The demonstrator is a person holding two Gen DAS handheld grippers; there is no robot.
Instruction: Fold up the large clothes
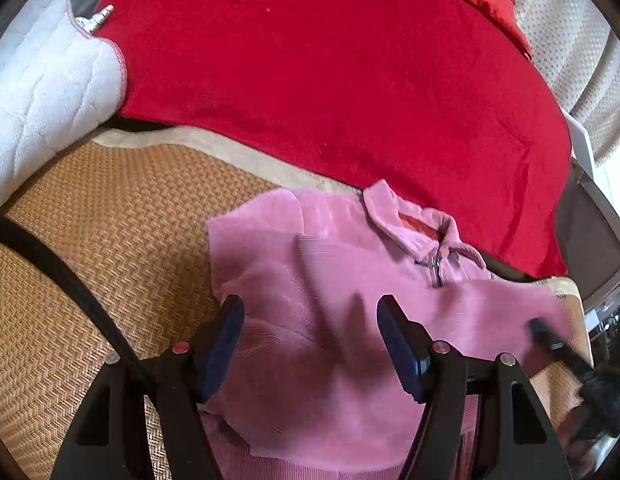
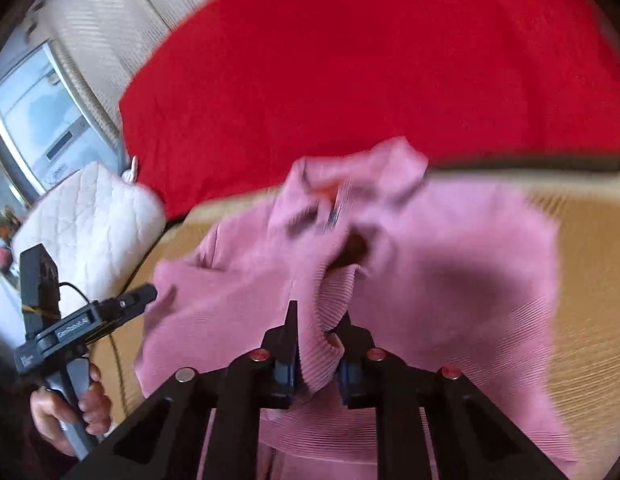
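Between right gripper [image 2: 316, 320] pads, pink sweater [image 2: 450, 248]

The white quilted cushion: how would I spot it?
Start at the big red blanket covering the bed. Past its corner, beside the tan woven mat, lies the white quilted cushion. It alone is white, puffy, stitched in squares.

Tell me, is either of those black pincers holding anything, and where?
The right gripper pinches the pink corduroy zip-collar top by its ribbed hem. The left gripper holds nothing.
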